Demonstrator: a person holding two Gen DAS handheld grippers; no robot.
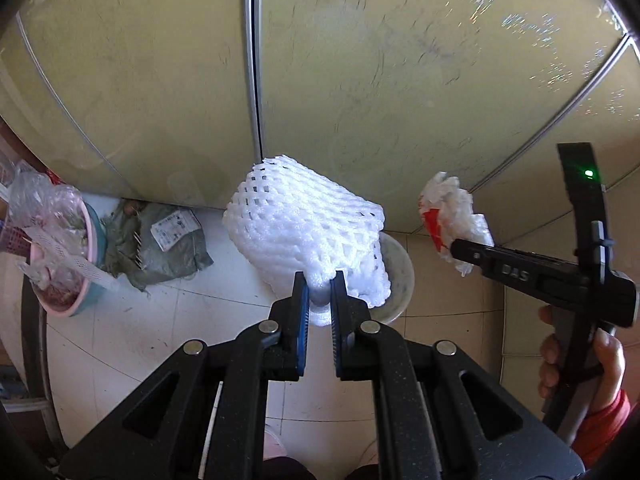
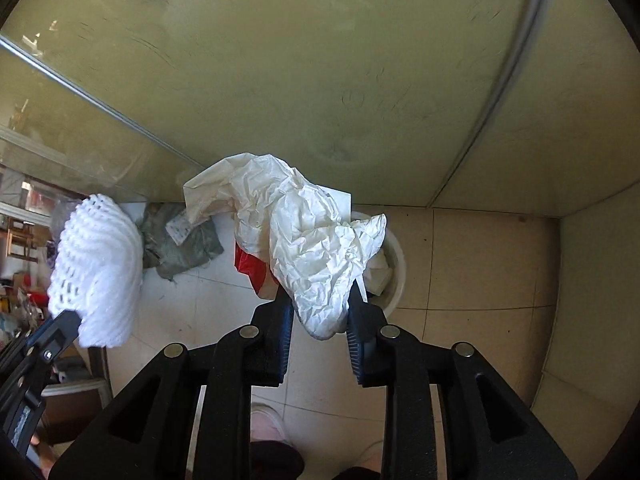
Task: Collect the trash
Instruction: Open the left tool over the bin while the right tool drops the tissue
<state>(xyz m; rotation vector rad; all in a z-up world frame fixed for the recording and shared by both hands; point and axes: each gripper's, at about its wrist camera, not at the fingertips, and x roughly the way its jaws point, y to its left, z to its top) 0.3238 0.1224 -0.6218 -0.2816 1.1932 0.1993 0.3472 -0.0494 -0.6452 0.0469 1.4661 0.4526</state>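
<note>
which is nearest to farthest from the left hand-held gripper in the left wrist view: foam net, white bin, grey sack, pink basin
1. foam net: clamped in the left hand-held gripper.
2. white bin: on the floor just behind the net.
3. grey sack: floor, left.
4. pink basin: far left edge.

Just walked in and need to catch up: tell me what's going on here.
A person is collecting trash with handheld tongs in each hand. The left tongs are clamped on a white foam fruit net, and the right tongs grip a crumpled white wrapper with red print. Both pieces are held up in the air above a white bin standing on the tiled floor by a yellowish wall. Nothing has been dropped yet. A grey bag lies on the floor nearby.
</note>
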